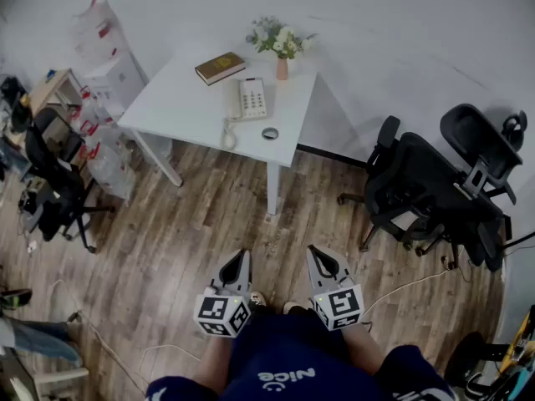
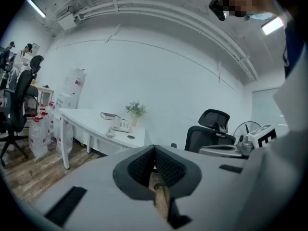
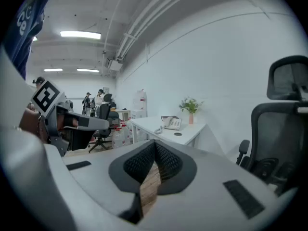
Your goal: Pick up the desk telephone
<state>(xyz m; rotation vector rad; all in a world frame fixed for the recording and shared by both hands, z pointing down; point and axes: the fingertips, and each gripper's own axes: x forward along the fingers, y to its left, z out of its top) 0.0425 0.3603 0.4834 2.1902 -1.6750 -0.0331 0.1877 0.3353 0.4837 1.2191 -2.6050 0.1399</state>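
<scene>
A white desk telephone (image 1: 249, 98) lies on a white table (image 1: 188, 111) across the room, its handset (image 1: 230, 134) resting off to the near left on a curly cord. The telephone (image 2: 120, 126) shows small in the left gripper view and again, as the telephone (image 3: 172, 123), in the right gripper view. My left gripper (image 1: 243, 256) and right gripper (image 1: 312, 251) are held close to my body, far from the table, both shut with nothing between the jaws.
On the table are a brown book (image 1: 221, 68), a vase of flowers (image 1: 280, 45) and a small dark disc (image 1: 269, 134). Black office chairs (image 1: 435, 190) stand at the right, another chair (image 1: 54, 192) and water jugs (image 1: 104, 161) at the left. Cables (image 1: 401, 289) lie on the wood floor.
</scene>
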